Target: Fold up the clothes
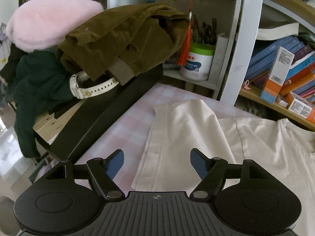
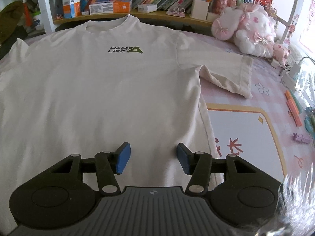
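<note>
1. White T-shirt [image 2: 102, 82] lies face up and flat on the counter with the pink checked cover [image 2: 261, 96]; collar toward the bookshelf [image 2: 137, 15], "CAMP LIFE" print [image 2: 126, 49] near the chest.
2. Left sleeve [image 1: 177, 137] seen from the left wrist view: lies out to the side on the checked cover, one corner slightly lifted and creased.
3. Right sleeve [image 2: 226, 72] spread out sideways, cuff near the flower pattern.
4. Left gripper [image 1: 157, 164]: jaws spread wide, nothing between them, hovering above the sleeve's lower edge, not touching cloth as far as visible.
5. Right gripper [image 2: 153, 160]: jaws partly spread, empty, above the lower body of the shirt, close to the right side seam.
6. Step in hand, judged: first fold not yet made; likely grab a sleeve or side edge and bring it inward.
7. To do it well: lower the left jaws over the sleeve hem, pinch both layers, not only the top one; carry it across level so the shoulder line stays straight.
8. Right jaws should pin or take the hem on the same side so the fold line runs parallel to the side seam.
9. Risks: piled brown garment [image 1: 126, 39] and dark clothes [image 1: 39, 86] sit close on the left; keep the swing clear. Plush toys [image 2: 254, 29] well apart on the right.
</note>
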